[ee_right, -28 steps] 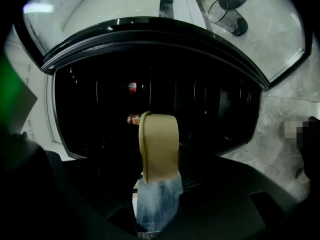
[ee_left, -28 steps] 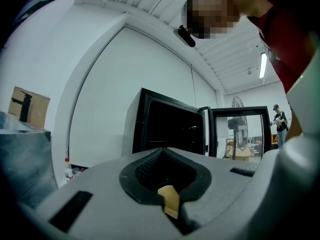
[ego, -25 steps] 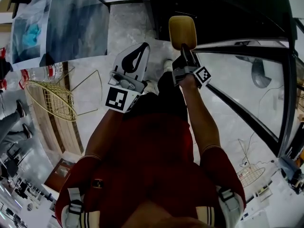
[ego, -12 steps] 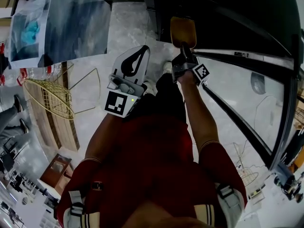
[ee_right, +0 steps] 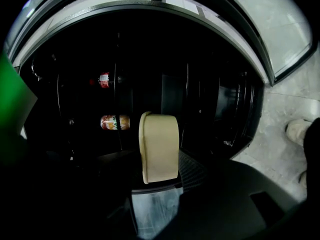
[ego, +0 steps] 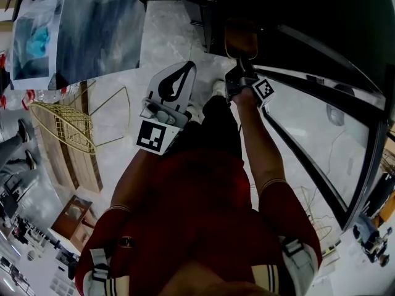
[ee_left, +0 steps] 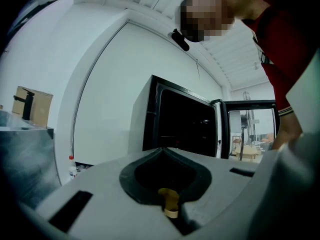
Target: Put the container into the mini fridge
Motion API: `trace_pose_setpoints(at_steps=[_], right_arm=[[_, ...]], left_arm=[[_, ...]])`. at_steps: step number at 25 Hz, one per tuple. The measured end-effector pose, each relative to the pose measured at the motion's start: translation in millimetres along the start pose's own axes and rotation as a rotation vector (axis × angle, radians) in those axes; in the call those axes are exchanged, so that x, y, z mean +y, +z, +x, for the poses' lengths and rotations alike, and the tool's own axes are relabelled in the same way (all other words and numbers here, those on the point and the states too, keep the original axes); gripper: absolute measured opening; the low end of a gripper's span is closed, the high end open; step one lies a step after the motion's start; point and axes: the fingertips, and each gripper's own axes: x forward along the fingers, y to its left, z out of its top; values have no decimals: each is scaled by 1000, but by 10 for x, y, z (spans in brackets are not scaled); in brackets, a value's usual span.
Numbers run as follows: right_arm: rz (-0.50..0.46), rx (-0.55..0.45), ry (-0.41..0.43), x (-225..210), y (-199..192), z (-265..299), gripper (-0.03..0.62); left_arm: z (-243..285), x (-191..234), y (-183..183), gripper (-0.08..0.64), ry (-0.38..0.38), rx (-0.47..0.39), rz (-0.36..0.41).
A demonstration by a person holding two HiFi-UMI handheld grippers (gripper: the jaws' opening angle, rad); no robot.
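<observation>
My right gripper (ego: 242,66) is shut on a beige lidded container (ego: 241,41), gripped on its side with the lid to the left. In the right gripper view the container (ee_right: 159,146) hangs just before the dark open mouth of the mini fridge (ee_right: 210,99), above a shelf edge. The fridge (ego: 290,11) is at the top of the head view, with its glass door (ego: 321,134) swung open to the right. My left gripper (ego: 185,66) hangs lower left of it, shut and holding nothing; its white jaws (ee_left: 162,150) meet at the tips.
Inside the fridge are a can (ee_right: 115,121) and a second can (ee_right: 104,79) at the back left. A gold wire basket (ego: 65,128) and a steel table (ego: 99,29) stand to the left. The person's shoe (ee_right: 300,130) is on the marble floor at right.
The right gripper has carried the container forward, from in front of the fridge into the shadow of its opening. The left gripper has hardly moved.
</observation>
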Motion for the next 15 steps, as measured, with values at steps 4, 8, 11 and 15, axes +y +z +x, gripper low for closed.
trace_pose_setpoints(at_steps=[4,8,11,15], right_arm=[[3,1,-5,-29,-7,99,209],[-2,0,-17,-59,4,188,209],[-2,-3,-21,-63,18,249,209],[-10,-3,-17,-101,50,349,209]], left_arm=[[45,39,-28,8,2,2,0],[75,76,-50,8,4,8,-1],[93,96,-64,8,4,16,-2],[116,129,-83,8,5,25,-4]])
